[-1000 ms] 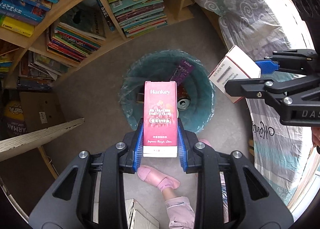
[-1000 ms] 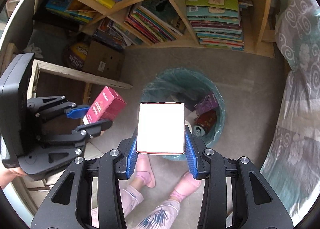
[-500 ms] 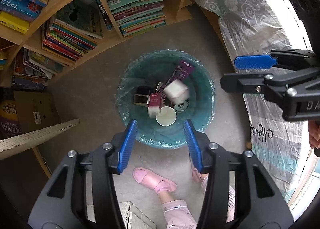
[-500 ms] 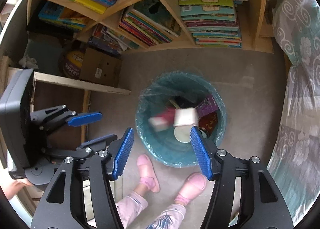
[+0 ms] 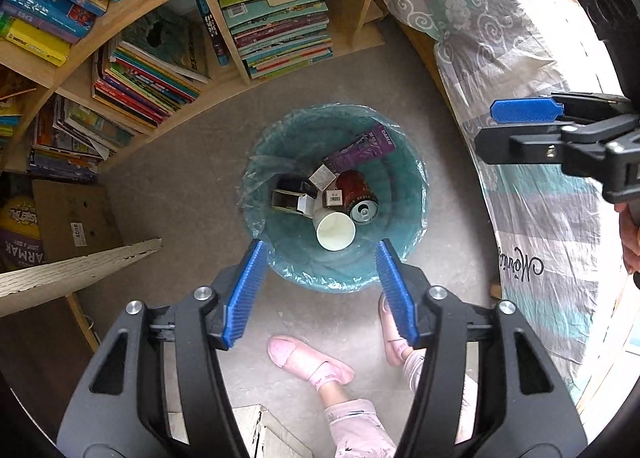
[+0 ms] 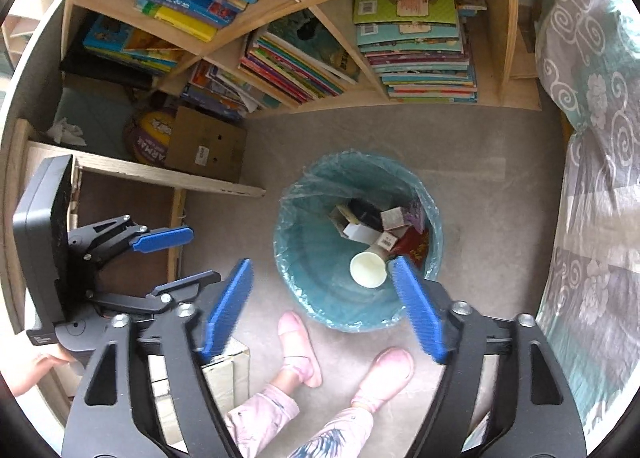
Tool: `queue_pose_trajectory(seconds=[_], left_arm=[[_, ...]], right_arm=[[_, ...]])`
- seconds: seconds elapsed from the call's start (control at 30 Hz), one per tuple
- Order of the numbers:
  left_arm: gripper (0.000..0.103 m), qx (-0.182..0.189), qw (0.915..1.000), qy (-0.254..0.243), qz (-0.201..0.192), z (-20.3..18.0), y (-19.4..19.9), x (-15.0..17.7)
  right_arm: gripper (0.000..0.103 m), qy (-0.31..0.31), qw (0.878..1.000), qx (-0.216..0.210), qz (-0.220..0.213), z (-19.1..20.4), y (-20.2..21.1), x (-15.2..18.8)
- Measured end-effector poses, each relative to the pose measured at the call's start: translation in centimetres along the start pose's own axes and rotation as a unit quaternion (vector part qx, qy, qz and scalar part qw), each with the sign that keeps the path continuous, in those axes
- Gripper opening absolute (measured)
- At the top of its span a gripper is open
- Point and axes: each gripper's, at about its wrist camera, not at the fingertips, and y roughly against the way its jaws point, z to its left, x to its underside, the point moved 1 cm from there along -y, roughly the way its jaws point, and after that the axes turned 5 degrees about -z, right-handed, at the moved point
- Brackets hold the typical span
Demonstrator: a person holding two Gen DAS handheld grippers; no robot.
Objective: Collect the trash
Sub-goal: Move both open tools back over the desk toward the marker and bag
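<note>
Left wrist view showed the left gripper [image 5: 318, 290] and right gripper [image 6: 322, 308] with jaws spread and empty above the bin [image 5: 416, 194], where the trash lay: a light, crushable paper cup [image 5: 335, 229], probably best pinched at its rim.

In your left wrist view, the purple packet [image 5: 362, 148] lying inside the lined trash bin [image 5: 408, 178] reads "DARLIE" along its upper end. Left of the bin, the cardboard box [image 5: 76, 218] carries a small white sticker reading "4006", and the yellow-and-purple bag [image 5: 20, 234] beside that box shows "ARMAK". Right of the bin, the bedcover [image 5: 532, 214] bears a cursive word, not legible.
</note>
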Motion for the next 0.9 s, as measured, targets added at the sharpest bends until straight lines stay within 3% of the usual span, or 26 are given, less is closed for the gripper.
queue_pose_trajectory(seconds=[0.17,0.33,0.53,0.7,0.9], left_arm=[[0.071,0.004,1.0000,-0.001,-0.009,-0.2,2.7,0.4],[0.080,0.011,0.9996,0.003,-0.026,-1.0,7.1,1.2],[0.083,-0.011,0.9982,-0.007,-0.058,-1.8,14.6,1.7],[0.084,-0.038,0.9945,0.003,-0.097,-0.2,22.9,2.3],[0.089,-0.085,0.9863,0.027,-0.139,4.1,31.9,5.2]], right_arm=[[0.088,-0.018,0.999,-0.030,-0.005,0.5,1.6,0.1],[0.089,-0.019,1.000,-0.024,-0.002,1.7,4.4,0.5],[0.089,0.006,1.000,-0.025,-0.014,4.8,9.7,0.0],[0.089,0.073,0.996,-0.047,-0.015,10.5,14.9,-0.9],[0.089,0.183,0.980,-0.080,-0.012,21.2,18.9,-3.0]])
